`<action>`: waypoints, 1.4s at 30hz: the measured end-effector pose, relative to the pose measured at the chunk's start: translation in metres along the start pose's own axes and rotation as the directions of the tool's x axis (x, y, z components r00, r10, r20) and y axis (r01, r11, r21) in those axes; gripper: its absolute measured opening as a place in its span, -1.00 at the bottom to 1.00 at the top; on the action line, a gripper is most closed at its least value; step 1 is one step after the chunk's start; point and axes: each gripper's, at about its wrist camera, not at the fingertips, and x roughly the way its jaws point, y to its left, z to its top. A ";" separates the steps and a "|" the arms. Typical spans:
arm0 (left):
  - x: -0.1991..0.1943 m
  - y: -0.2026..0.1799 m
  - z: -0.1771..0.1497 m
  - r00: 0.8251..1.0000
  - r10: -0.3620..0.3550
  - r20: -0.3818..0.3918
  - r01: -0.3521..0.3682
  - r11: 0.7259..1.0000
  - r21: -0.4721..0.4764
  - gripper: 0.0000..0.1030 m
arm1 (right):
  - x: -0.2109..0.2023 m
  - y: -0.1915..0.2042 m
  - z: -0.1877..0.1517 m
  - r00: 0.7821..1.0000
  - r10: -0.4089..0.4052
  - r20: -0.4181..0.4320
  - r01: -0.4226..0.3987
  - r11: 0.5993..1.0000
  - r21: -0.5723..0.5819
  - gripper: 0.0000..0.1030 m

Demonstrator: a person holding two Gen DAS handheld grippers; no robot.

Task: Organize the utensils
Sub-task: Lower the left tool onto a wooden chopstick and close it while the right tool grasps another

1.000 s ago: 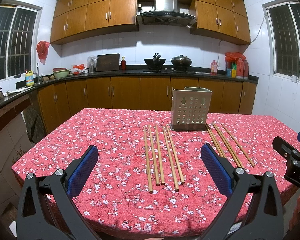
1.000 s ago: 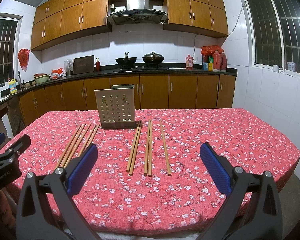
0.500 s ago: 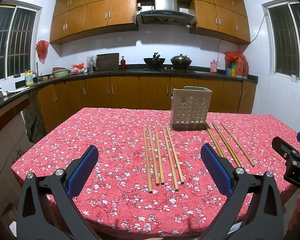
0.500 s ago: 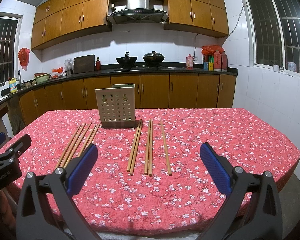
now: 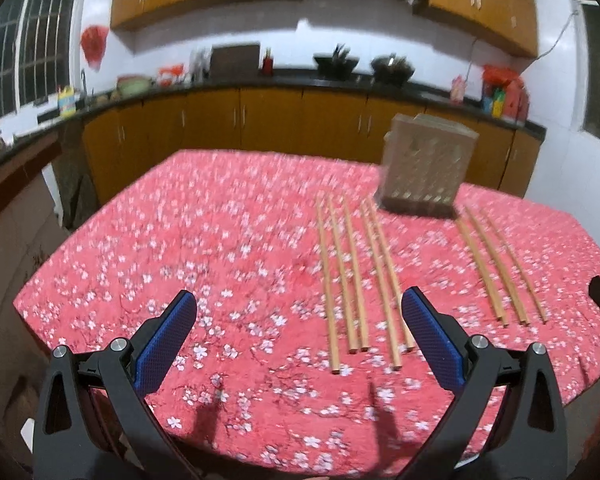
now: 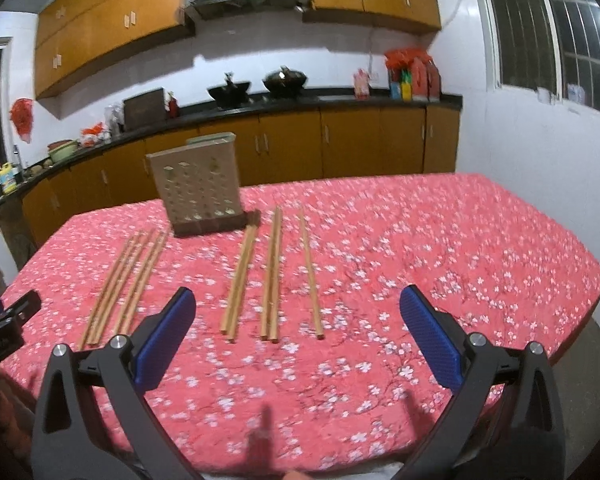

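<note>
Wooden chopsticks (image 5: 358, 276) unmoved; both grippers, jaws wide, have tilted downward.

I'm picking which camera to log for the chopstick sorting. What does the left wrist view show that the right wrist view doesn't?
Only the left wrist view shows the open left gripper with its blue pads. Only the right wrist view shows the open right gripper and the big barred window. Both share the perforated beige utensil holder, the wooden chopsticks in two groups, and the red floral tablecloth.
</note>
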 end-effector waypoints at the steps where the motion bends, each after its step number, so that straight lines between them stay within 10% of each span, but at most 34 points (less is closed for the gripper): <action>1: 0.005 0.002 0.001 1.000 0.000 -0.014 0.000 1.000 -0.003 0.97 | 0.006 -0.003 0.002 1.000 -0.004 -0.013 0.004 1.000 0.007 0.92; 11: 0.053 0.006 0.020 0.995 -0.002 -0.100 0.006 0.999 0.041 0.96 | 0.097 -0.023 0.020 0.964 0.050 -0.263 -0.032 0.997 0.073 0.20; 17: 0.078 -0.004 0.024 0.984 -0.062 -0.167 0.073 0.995 0.063 0.35 | 0.133 -0.019 0.022 0.943 0.036 -0.331 -0.017 0.998 0.061 -0.10; 42: 0.138 -0.007 0.033 0.952 -0.042 -0.302 0.093 0.983 0.155 -0.79 | 0.164 -0.016 0.018 0.937 0.002 -0.348 -0.003 1.000 -0.001 -0.85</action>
